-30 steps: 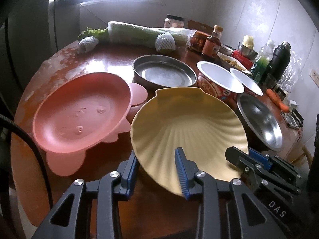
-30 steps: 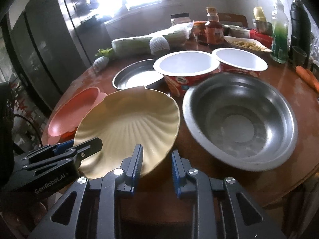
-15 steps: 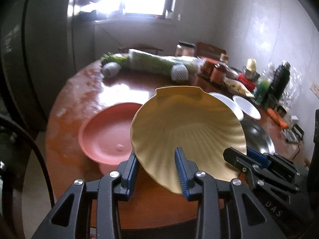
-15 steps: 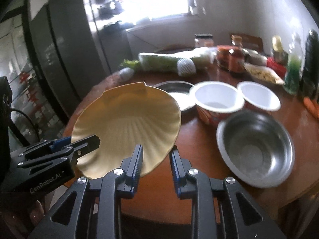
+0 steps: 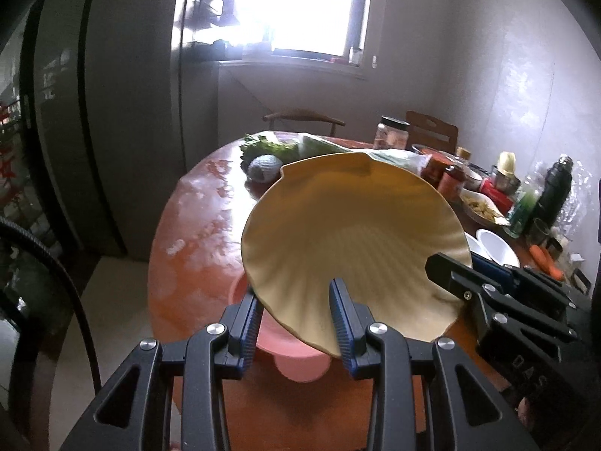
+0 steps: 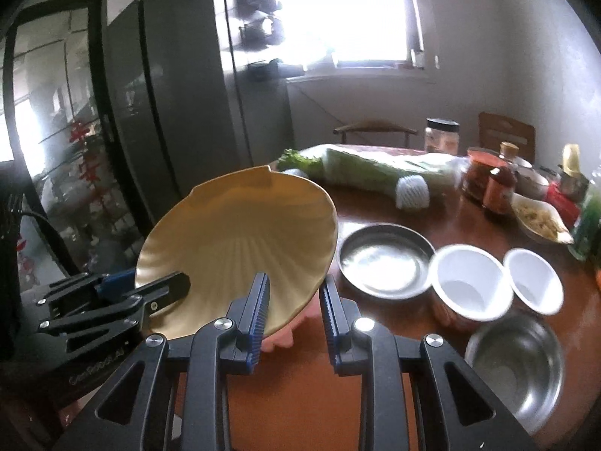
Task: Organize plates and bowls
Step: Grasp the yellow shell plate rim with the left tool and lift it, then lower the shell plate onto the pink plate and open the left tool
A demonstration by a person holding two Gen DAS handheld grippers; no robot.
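A yellow shell-shaped plate (image 5: 353,240) hangs tilted in the air above the round table, gripped at its near rim from two sides. My left gripper (image 5: 296,297) is shut on the rim's left part. My right gripper (image 6: 294,282) is shut on the rim's right part. In the right wrist view the yellow plate (image 6: 240,240) fills the middle, with the left gripper (image 6: 161,289) clamped at its left. The right gripper (image 5: 447,267) shows at the plate's right in the left wrist view. A pink plate (image 5: 293,360) lies on the table underneath, mostly hidden.
On the red-brown table (image 5: 195,233) stand a shallow steel dish (image 6: 383,259), two white paper bowls (image 6: 465,282) and a deep steel bowl (image 6: 514,368). A wrapped cabbage (image 6: 368,173), jars and bottles (image 6: 496,188) crowd the back and right. A dark fridge (image 6: 169,112) stands at the left.
Both grippers have risen with the yellow plate and carried it leftward, off the table. It now hangs over the pink plate, and the bowls lie farther below.
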